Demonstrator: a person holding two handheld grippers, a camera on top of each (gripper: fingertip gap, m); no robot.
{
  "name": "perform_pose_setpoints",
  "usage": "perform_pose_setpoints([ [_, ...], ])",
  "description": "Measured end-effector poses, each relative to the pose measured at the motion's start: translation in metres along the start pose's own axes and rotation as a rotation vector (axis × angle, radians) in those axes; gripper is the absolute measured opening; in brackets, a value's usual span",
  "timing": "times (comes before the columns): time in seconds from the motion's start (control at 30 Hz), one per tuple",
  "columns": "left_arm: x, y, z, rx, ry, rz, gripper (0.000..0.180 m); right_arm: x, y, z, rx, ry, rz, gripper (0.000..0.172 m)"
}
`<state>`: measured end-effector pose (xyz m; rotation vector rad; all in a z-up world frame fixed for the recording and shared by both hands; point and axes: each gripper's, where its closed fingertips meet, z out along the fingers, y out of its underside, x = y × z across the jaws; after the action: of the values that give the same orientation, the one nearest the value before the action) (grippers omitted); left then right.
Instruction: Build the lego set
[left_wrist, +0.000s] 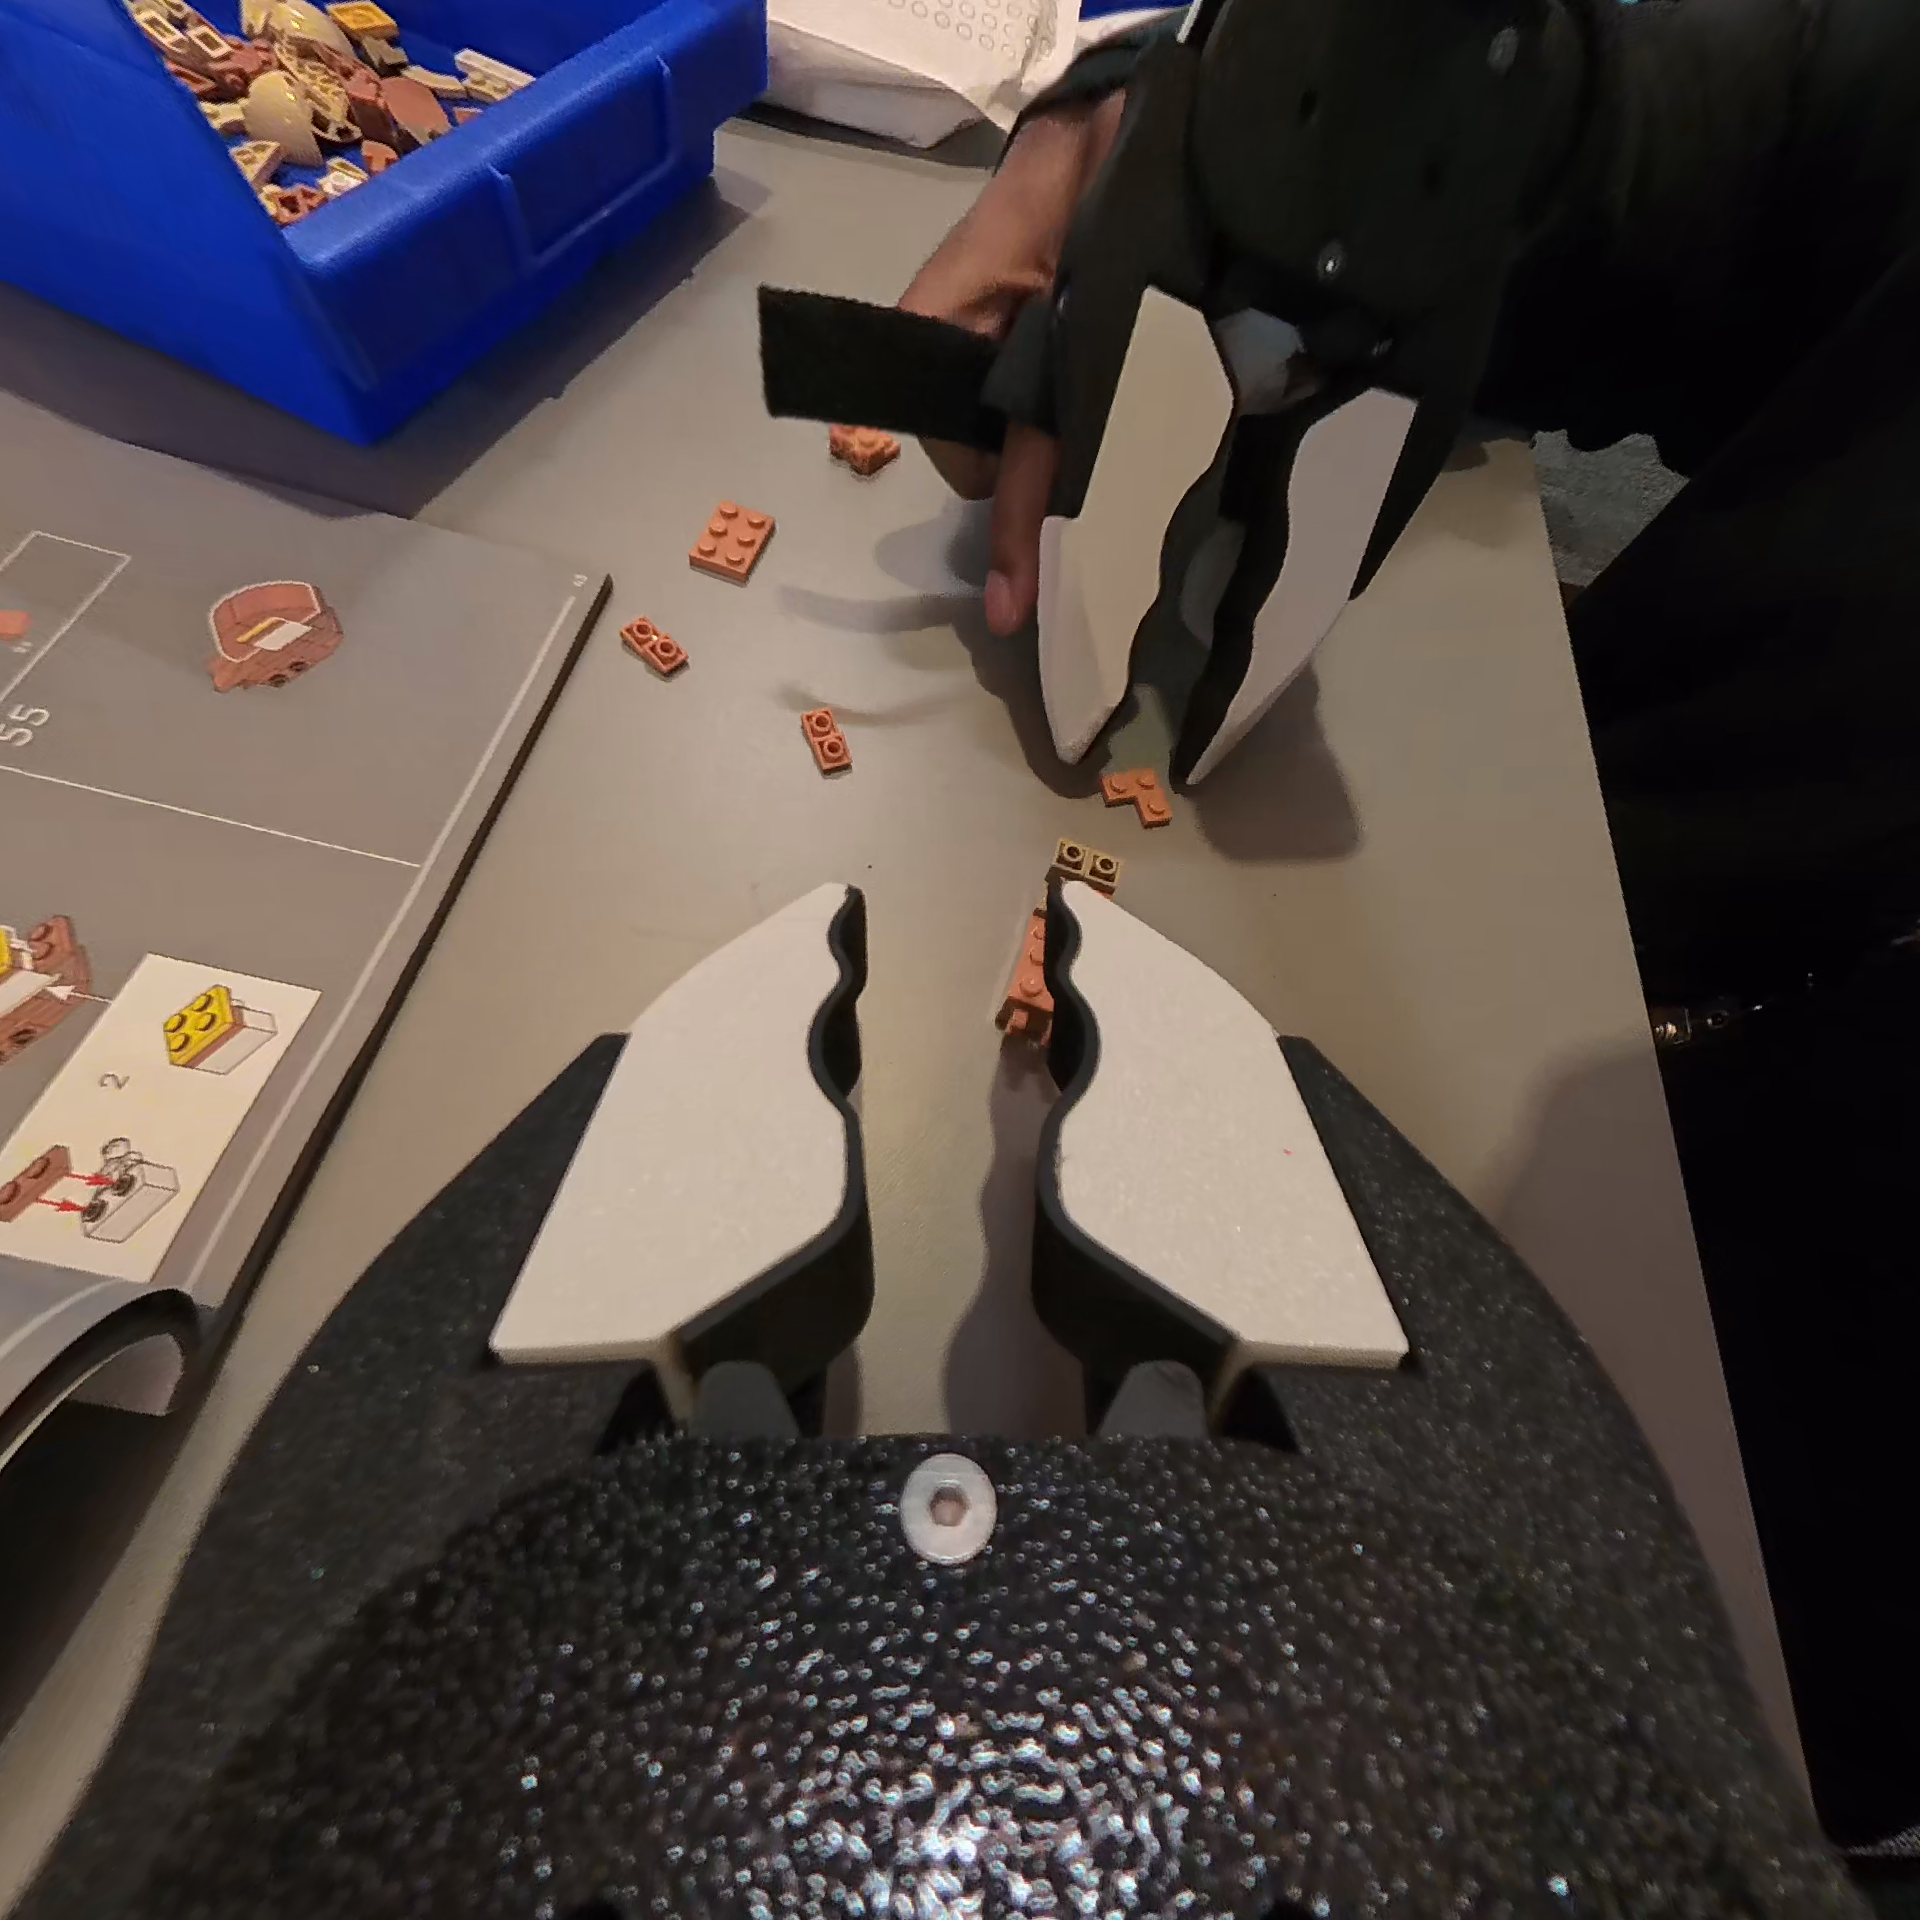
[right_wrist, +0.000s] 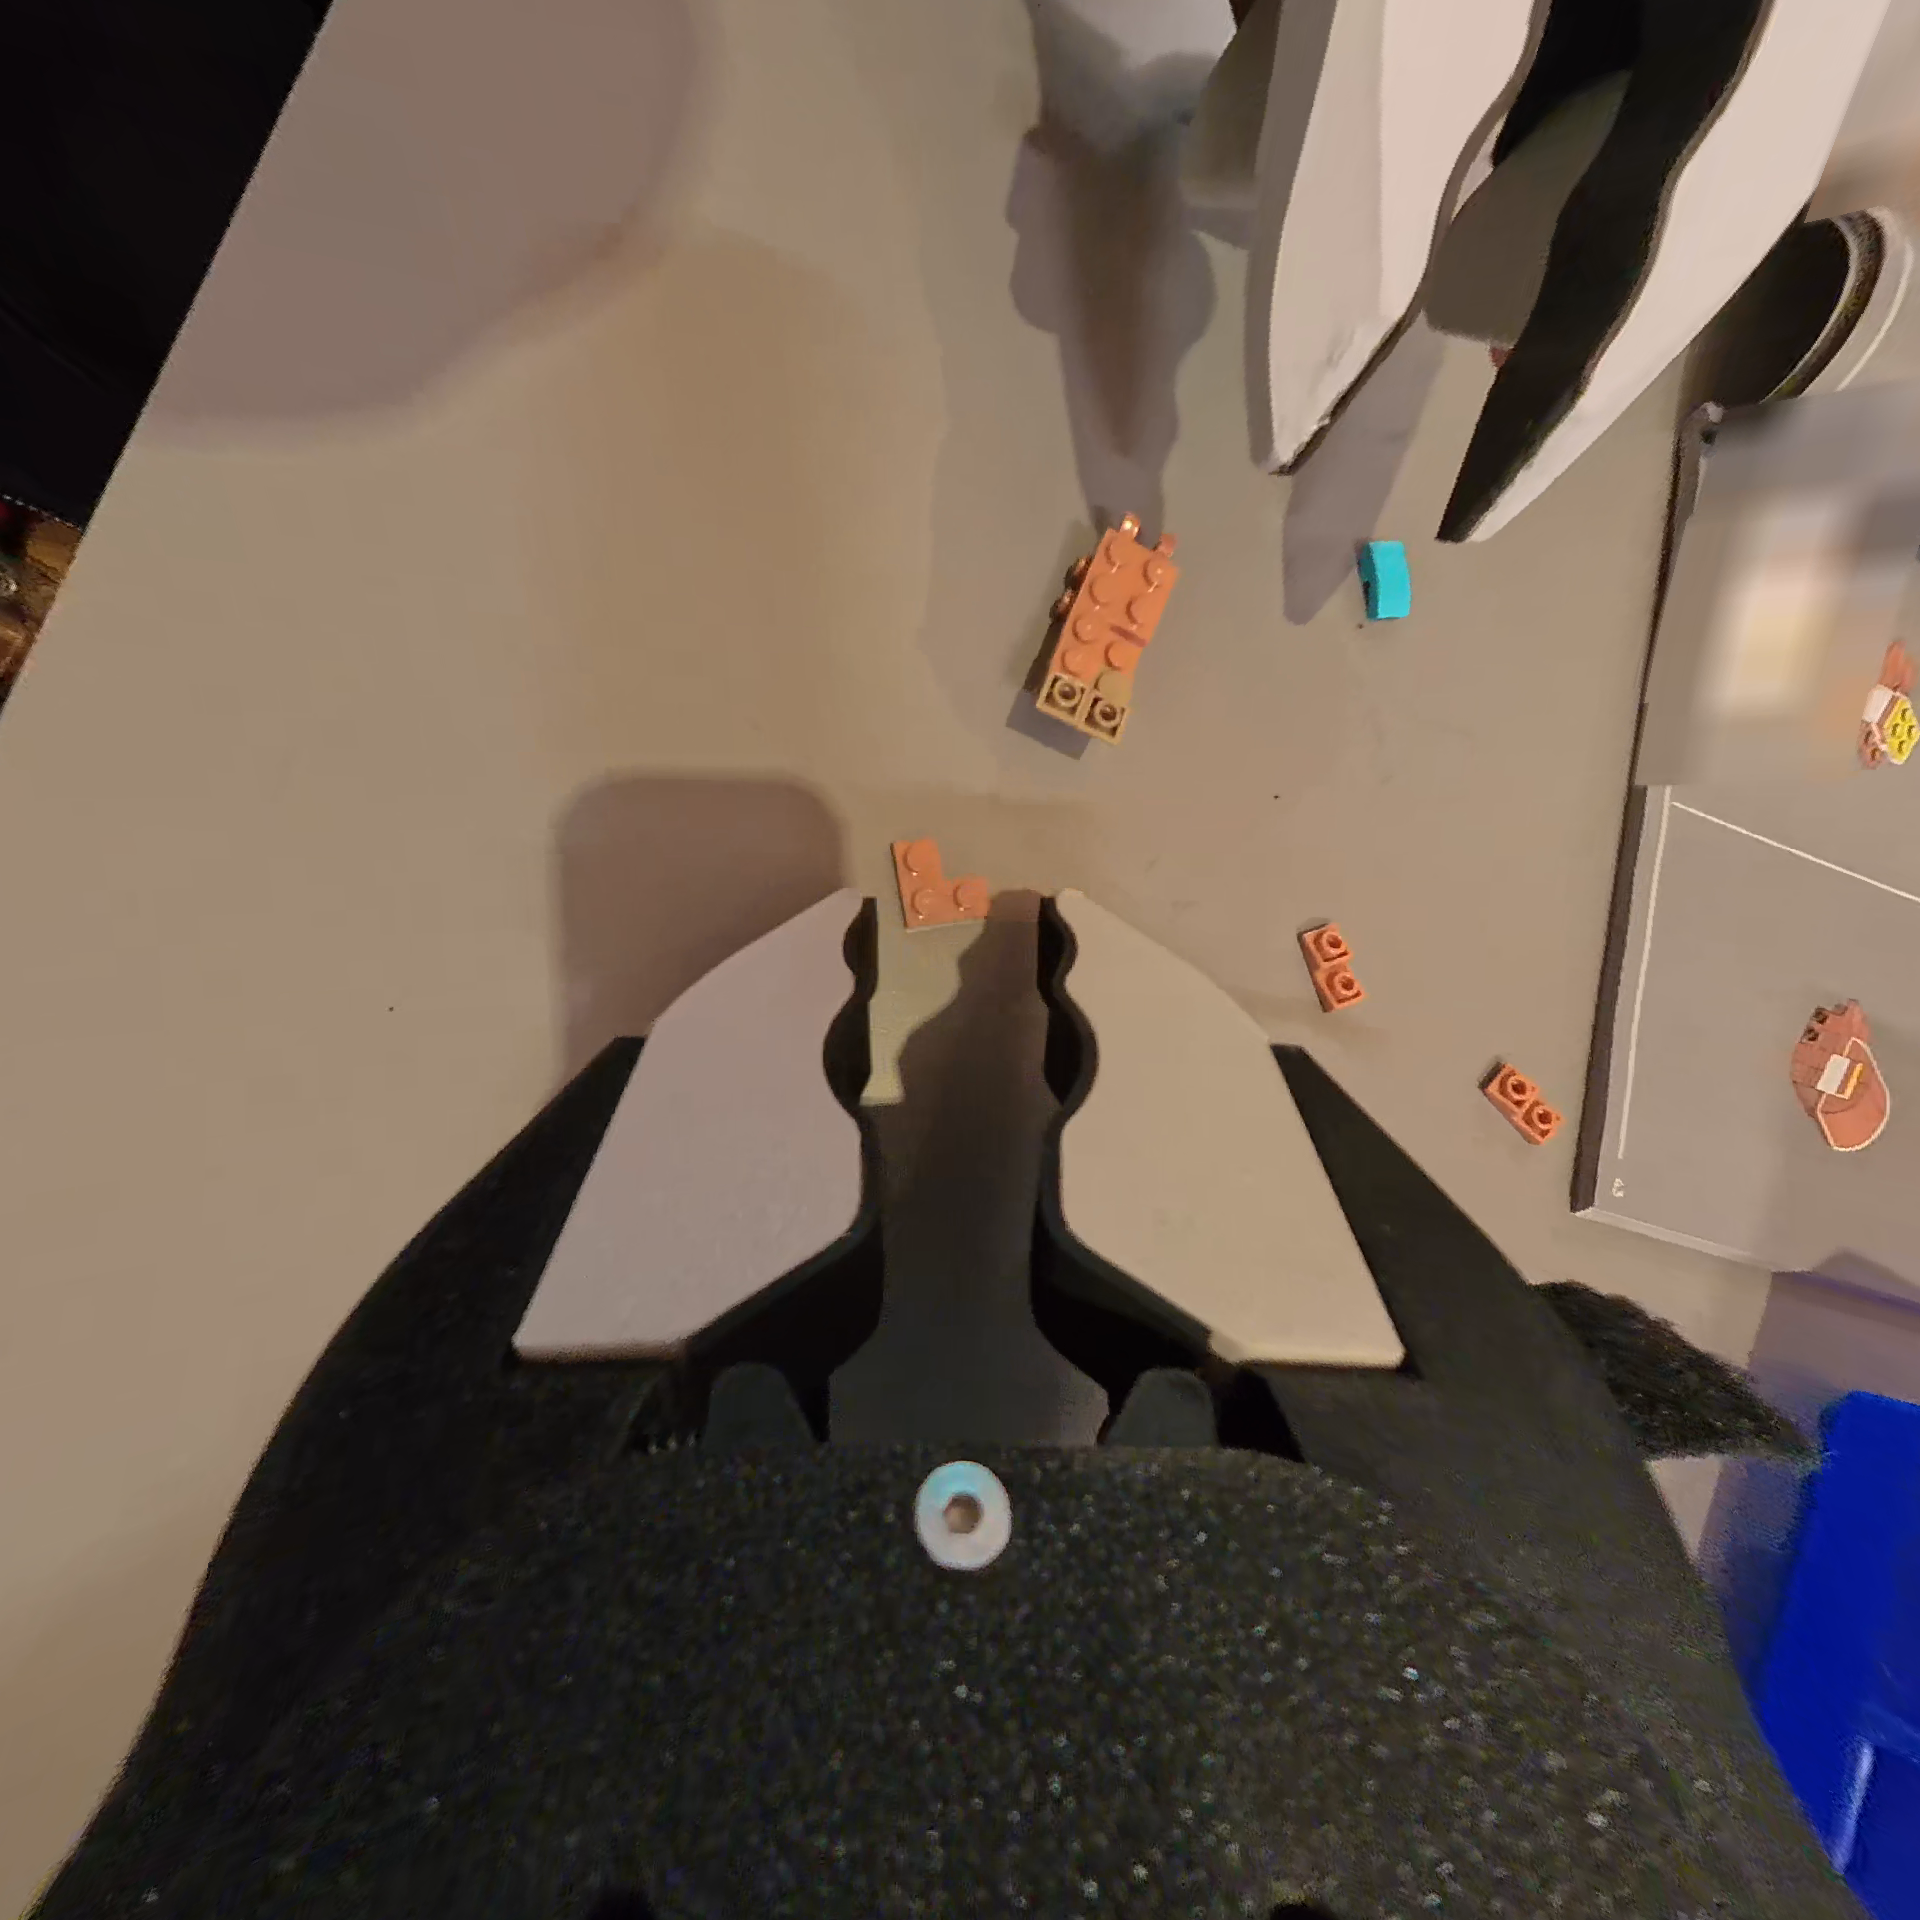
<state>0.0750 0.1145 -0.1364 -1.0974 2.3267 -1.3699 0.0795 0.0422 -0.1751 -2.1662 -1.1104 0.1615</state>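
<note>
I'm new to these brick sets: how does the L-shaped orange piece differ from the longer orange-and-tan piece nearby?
The L-shaped piece is a single flat corner plate, all orange. The longer piece is several plates joined, orange with a tan end. The L-shaped piece lies at the right gripper's open tips; the longer piece lies beside the left gripper's finger. Both rest on the grey table.

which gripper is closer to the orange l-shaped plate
Right. The right gripper stands open with its fingertips right at the L-shaped plate; the left gripper sits farther back, beside the orange-and-tan assembly.

Dim warm light, soft shadows, motion blur, fisheye edges
</note>
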Motion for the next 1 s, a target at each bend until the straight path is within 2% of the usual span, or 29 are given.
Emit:
perform_pose_setpoints([
  [0.1,0.001,0.001,0.001,-0.005,0.005,0.003,0.032,-0.001,-0.002,0.003,0.006,-0.021,0.012,0.026],
  [0.2,0.002,0.000,0.001,-0.002,0.007,0.003,0.032,-0.003,-0.005,0.006,-0.003,-0.034,0.025,0.015],
  [0.3,0.003,-0.002,0.001,0.009,0.009,0.003,0.031,-0.002,-0.005,0.007,-0.027,-0.013,0.008,0.013],
  [0.33,0.004,-0.003,0.000,0.014,0.014,0.001,0.031,-0.001,-0.005,0.007,-0.034,0.002,-0.001,0.007],
  [0.53,0.007,-0.008,-0.003,0.056,0.055,-0.026,0.031,0.004,-0.009,-0.002,0.007,0.033,0.002,0.007],
  [0.83,0.030,-0.025,0.000,0.139,0.186,-0.085,0.031,0.035,-0.046,-0.030,0.196,0.272,-0.024,0.000],
  [1.0,0.021,-0.017,0.006,0.085,0.118,-0.092,0.031,0.045,-0.027,-0.023,0.086,0.336,-0.045,0.001],
])
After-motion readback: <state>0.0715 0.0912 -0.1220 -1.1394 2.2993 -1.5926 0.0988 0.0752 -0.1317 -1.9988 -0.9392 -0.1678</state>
